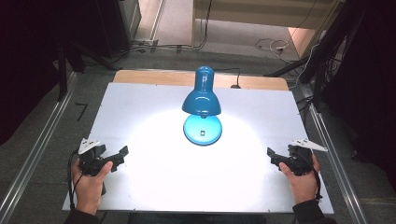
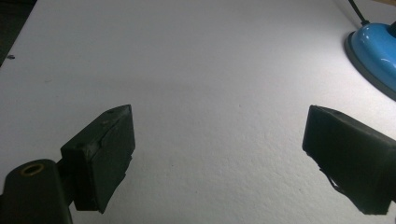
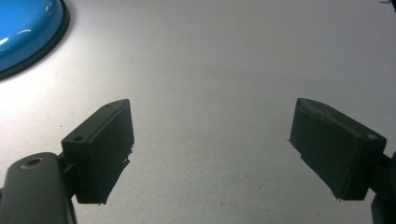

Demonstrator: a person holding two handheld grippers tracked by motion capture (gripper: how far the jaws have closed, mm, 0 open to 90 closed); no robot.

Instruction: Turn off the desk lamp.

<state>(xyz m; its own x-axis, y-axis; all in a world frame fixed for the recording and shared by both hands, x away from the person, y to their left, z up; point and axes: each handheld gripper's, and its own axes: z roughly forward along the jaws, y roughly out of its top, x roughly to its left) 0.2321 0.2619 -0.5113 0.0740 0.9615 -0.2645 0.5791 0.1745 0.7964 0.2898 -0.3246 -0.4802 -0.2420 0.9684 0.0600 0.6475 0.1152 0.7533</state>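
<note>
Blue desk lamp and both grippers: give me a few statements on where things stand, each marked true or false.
1. The blue desk lamp is lit and stands mid-table. True.
2. The left gripper holds the lamp's base. False: its jaws are open over bare table.
3. The right gripper has open jaws with nothing between them. True.
4. The lamp lies tipped on its side. False: it stands upright on its round base.

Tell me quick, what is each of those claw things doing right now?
Left gripper: open, holding nothing, only bare table between its jaws.
Right gripper: open, holding nothing, resting off to the side of the blue desk lamp.
</note>
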